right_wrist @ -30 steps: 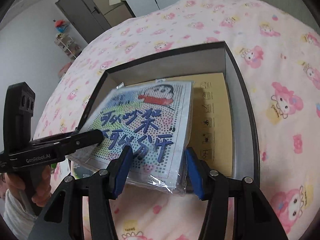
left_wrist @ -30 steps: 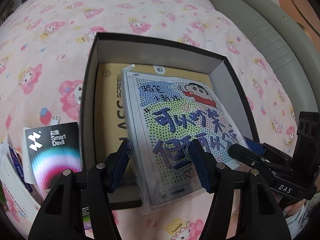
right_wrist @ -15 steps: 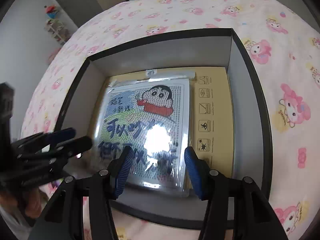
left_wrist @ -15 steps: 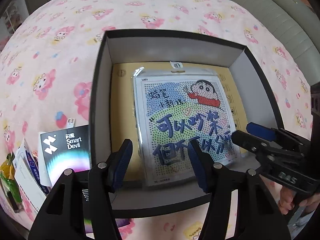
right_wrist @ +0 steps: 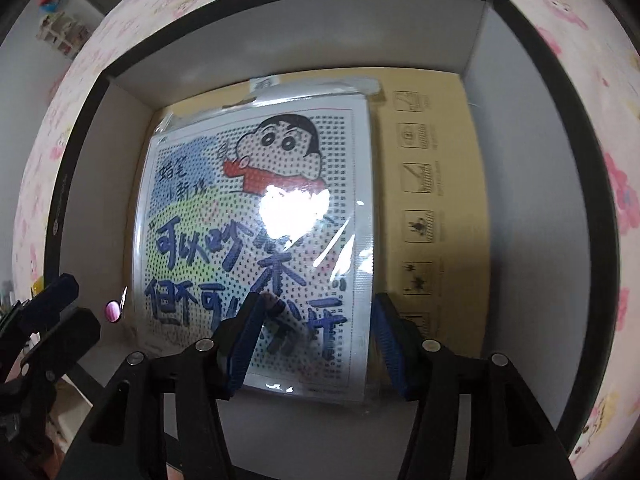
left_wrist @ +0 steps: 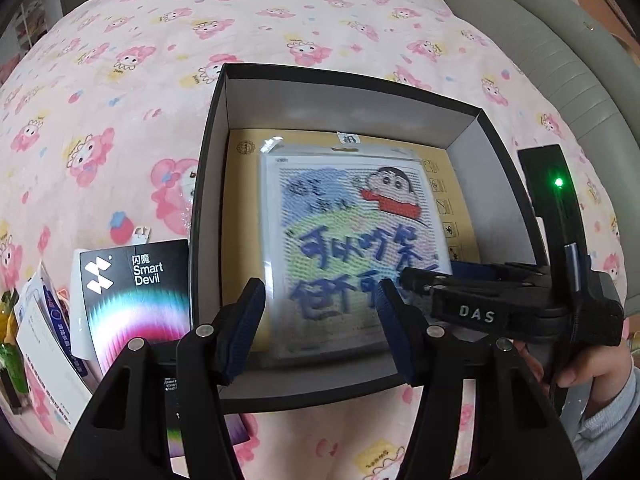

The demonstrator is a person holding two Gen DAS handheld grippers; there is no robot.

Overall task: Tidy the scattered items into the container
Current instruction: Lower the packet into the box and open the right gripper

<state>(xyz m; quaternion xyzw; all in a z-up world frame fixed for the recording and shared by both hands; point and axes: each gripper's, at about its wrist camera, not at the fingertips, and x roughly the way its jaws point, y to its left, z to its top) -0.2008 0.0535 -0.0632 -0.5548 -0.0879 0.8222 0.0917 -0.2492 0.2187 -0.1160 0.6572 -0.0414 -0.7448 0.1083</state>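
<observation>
Cartoon packet (right_wrist: 256, 236): lay flat in box (left_wrist: 400, 122); looked light, floppy, slippery; edges best. My grippers (right_wrist: 314, 344) (left_wrist: 320, 330) gaped, empty.

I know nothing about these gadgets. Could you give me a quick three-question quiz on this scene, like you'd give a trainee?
1. True or false: the cartoon bead-art pack lies flat inside the black box.
2. Which item waits outside the box, at its left? A) Smart Devil package B) a mug C) a shoe
3. Fill in: the left gripper and right gripper both have their jaws ____.

Key: 1 true; 2 A; 3 open.
</observation>
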